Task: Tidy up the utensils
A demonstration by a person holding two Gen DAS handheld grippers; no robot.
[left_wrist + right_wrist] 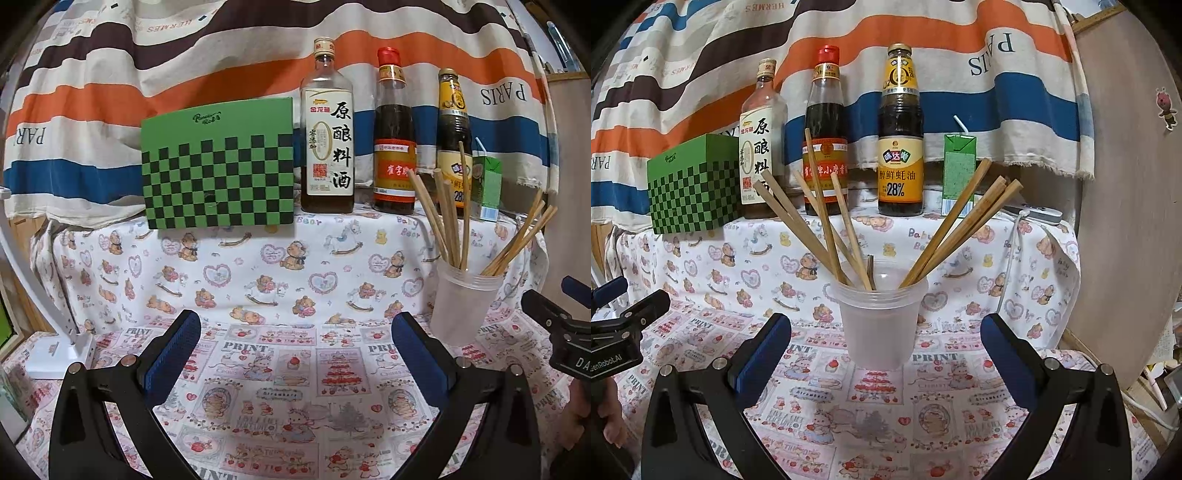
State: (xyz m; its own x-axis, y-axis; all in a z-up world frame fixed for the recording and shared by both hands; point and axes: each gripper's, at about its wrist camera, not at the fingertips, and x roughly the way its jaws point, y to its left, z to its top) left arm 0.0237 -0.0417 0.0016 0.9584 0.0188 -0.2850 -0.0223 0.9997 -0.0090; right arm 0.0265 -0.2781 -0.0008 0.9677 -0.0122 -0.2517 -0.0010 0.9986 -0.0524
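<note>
Nearest the right wrist camera, the right gripper (885,341) is hovering with its blue-padded fingers (761,350) spread wide apart and holding nothing, pointing straight at a translucent plastic cup (880,325) that is standing upright on the printed tablecloth (942,417). The left gripper (295,343) is likewise sitting wide apart and empty over bare cloth, with the cup to its right. Each gripper's black body is showing at the edge of the other's view.

Inside the cup, wooden chopsticks (827,236) are leaning in two fans, one bunch tilting left and the other (964,229) tilting right. Between them the dark tines of a fork (870,271) are poking just above the rim.

Farther back, a row of things is standing against the striped hanging cloth (923,40): a green checkered box (218,162) at the left, then a cooking wine bottle (327,136), a red-capped dark sauce bottle (394,140), an oyster sauce bottle (900,144), and a green drink carton (958,173) with a straw. A white lamp base (61,352) is resting at the far left of the table.
</note>
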